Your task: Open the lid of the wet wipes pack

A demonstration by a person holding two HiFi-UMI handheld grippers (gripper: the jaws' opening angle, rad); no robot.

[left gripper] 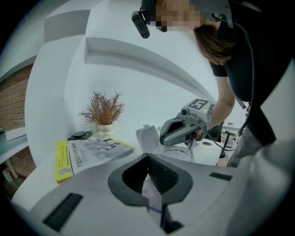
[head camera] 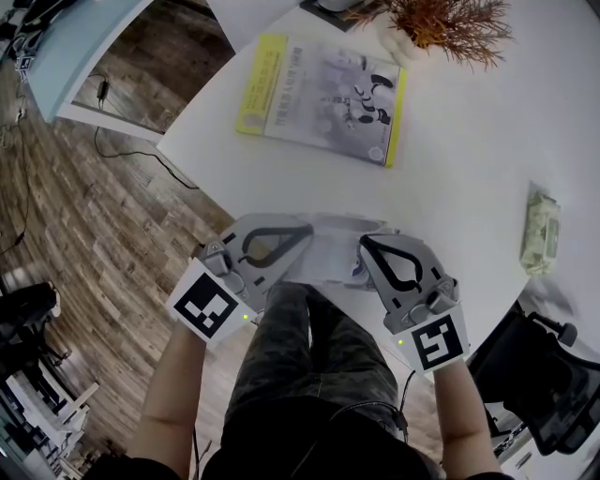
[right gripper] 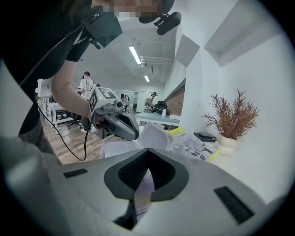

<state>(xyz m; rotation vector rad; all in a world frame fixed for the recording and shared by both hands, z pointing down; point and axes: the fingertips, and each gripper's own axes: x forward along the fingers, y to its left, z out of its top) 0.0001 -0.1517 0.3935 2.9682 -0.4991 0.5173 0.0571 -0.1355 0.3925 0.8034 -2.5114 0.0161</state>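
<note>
The white wet wipes pack (head camera: 333, 253) lies at the near edge of the white table (head camera: 469, 141), stretched between my two grippers. Its flip lid (left gripper: 148, 139) stands open and upright; the right gripper view shows that lid (right gripper: 156, 134) too. My left gripper (head camera: 302, 234) is shut on the pack's left end, a strip of film (left gripper: 152, 196) pinched between its jaws. My right gripper (head camera: 367, 242) is shut on the right end, with film (right gripper: 144, 192) caught in its jaws. Each gripper sees the other across the pack: right gripper (left gripper: 162, 138), left gripper (right gripper: 134, 134).
A yellow-edged magazine (head camera: 323, 98) lies farther back on the table, with a dried plant in a white vase (head camera: 441, 23) behind it. A second, greenish wipes pack (head camera: 541, 230) sits at the right edge. The person's legs are below the table edge, and a chair (head camera: 544, 375) stands at right.
</note>
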